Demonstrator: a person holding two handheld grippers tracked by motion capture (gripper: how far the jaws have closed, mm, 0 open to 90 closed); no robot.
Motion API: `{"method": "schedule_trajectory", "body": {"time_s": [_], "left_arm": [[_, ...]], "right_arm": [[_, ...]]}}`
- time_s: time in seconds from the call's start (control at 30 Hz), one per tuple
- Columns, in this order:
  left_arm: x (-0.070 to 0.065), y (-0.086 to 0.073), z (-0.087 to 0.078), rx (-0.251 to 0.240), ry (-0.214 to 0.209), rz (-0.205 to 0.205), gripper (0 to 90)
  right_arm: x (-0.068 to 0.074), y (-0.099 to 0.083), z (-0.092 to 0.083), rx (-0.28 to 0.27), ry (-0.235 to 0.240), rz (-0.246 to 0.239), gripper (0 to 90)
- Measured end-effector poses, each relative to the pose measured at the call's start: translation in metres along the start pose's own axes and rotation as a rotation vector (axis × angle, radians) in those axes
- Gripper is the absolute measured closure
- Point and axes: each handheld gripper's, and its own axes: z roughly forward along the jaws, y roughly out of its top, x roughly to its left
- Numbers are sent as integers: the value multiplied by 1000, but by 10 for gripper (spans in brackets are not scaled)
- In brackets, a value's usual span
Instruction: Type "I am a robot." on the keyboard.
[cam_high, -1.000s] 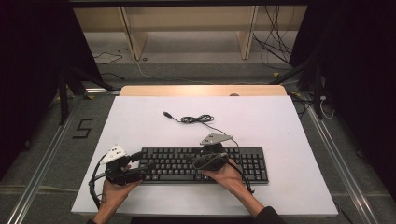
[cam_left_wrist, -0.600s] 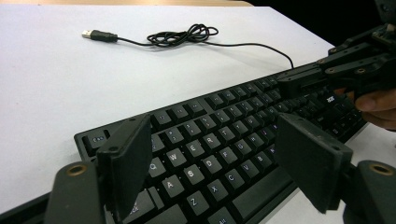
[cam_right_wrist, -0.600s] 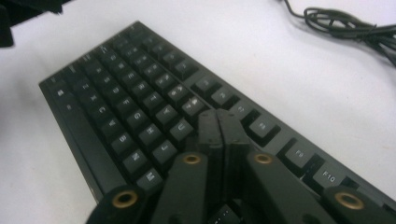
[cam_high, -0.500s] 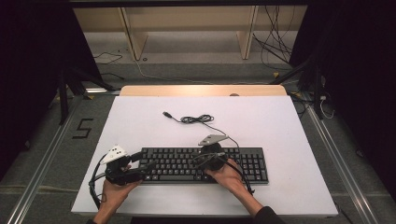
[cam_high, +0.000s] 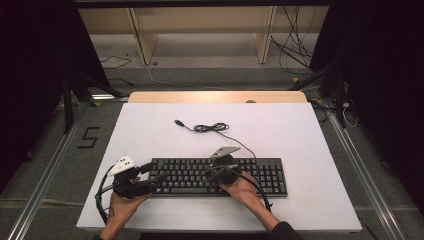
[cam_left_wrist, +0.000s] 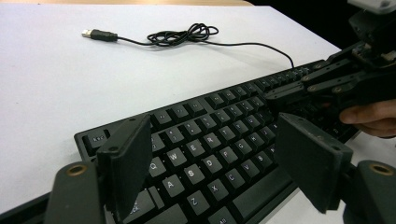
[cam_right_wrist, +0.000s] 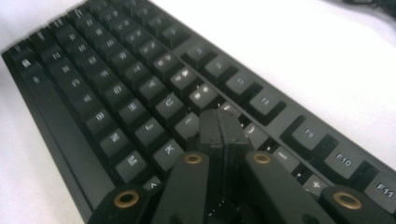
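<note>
A black keyboard (cam_high: 260, 175) lies near the front of the white table (cam_high: 150, 135); its cable runs back to a coil (cam_high: 210, 128) and a USB plug (cam_high: 177, 122). My left gripper (cam_high: 156, 178) lies low at the keyboard's left end. In the left gripper view this gripper (cam_left_wrist: 212, 135) is open, with the letter keys (cam_left_wrist: 205, 144) beyond its jaws and nothing between them. My right gripper (cam_high: 212, 172) is over the middle of the keyboard. In the right gripper view that gripper (cam_right_wrist: 219, 119) is shut, empty, its tip down at the upper key rows (cam_right_wrist: 154, 88); contact is unclear.
The right gripper (cam_left_wrist: 292, 95) and a fingertip of its hand (cam_left_wrist: 373, 116) reach in over the keys in the left gripper view, close to my left jaws. Coil (cam_left_wrist: 187, 33) and plug (cam_left_wrist: 98, 34) lie on bare table behind the keyboard. Wooden shelving (cam_high: 200, 30) stands beyond the table's far edge.
My right gripper has dipped slightly toward the keys and its jaws have come together. The left hand and the keyboard have stayed where they were.
</note>
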Motion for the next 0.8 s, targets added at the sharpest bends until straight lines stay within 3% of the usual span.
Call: {"method": "schedule_trajectory", "body": {"time_s": [0.13,0.4,0.6,0.63,0.67,0.8], "left_arm": [[0,0,0,1,0,0,273],[0,0,1,2,4,-4,273],[0,0,2,10,3,4,273],[0,0,3,8,4,1,275],[0,0,3,10,3,0,275],[0,1,6,18,2,-4,290]], "right_arm": [[2,-2,2,-9,-20,-23,900],[0,-2,-2,-30,-7,21,900],[1,-1,-15,-97,18,44,734],[1,-1,-20,-111,18,47,667],[1,-1,-20,-111,18,47,667],[-1,-3,-29,-124,17,68,516]]}}
